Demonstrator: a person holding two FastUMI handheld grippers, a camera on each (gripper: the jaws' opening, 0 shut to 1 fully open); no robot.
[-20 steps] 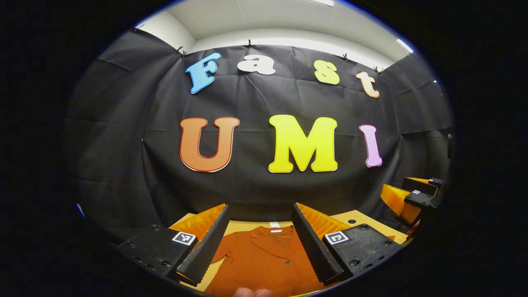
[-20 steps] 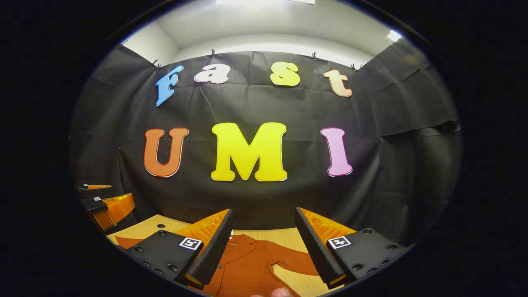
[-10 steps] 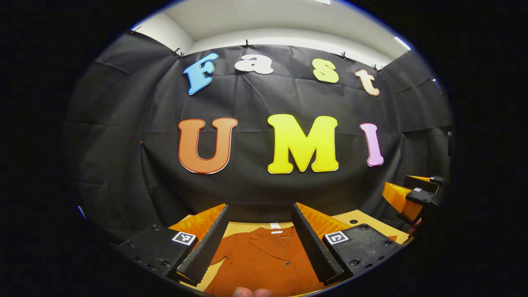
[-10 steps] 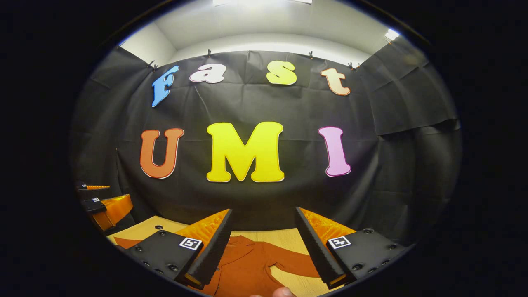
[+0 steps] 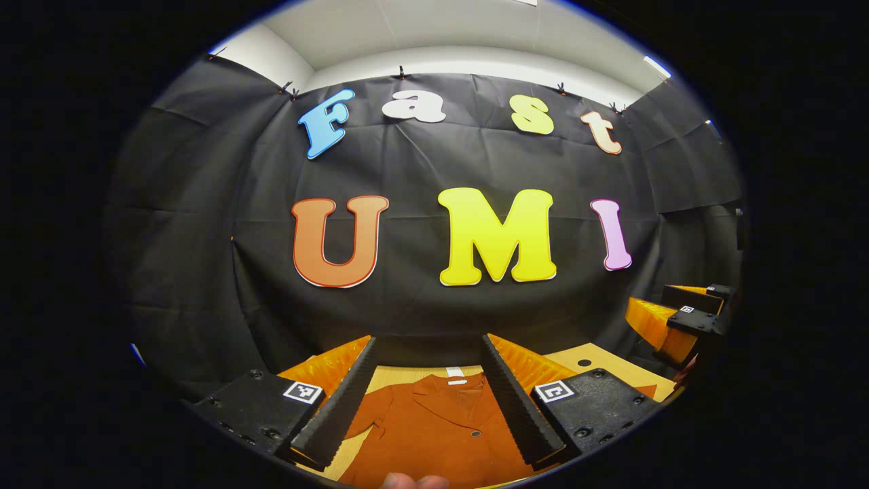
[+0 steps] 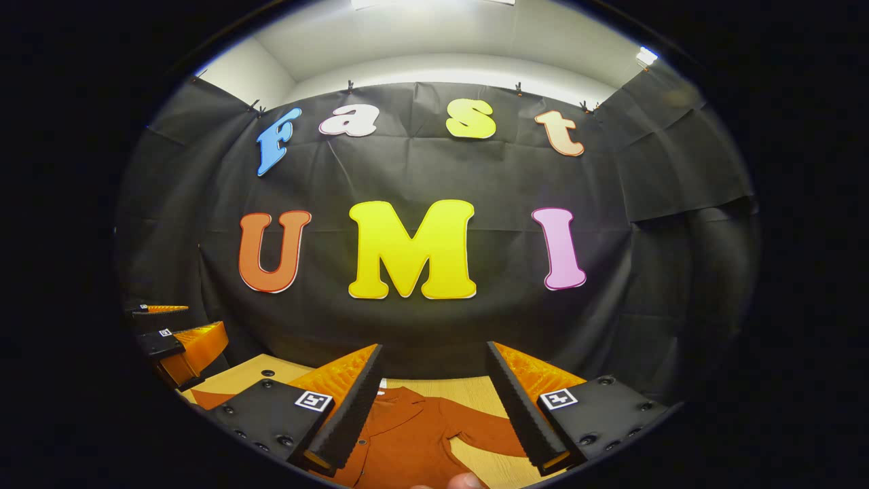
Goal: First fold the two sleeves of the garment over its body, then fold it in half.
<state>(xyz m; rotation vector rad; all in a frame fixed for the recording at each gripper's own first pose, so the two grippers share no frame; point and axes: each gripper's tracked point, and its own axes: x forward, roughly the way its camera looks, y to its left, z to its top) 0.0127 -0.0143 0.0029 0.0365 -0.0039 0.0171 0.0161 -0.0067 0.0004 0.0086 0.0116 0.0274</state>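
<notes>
We see the rust-orange shirt [image 5: 434, 435] lying flat and face up on the light wooden table [image 5: 604, 360]. Its open collar, with a small white tag [image 5: 456, 382] inside, points toward the far edge, and a dark button sits on the front placket. In the left gripper view one sleeve [image 5: 370, 414] runs out sideways from the body; in the right gripper view the other sleeve [image 6: 485, 424] likewise lies spread on the tabletop, not folded over the body.
</notes>
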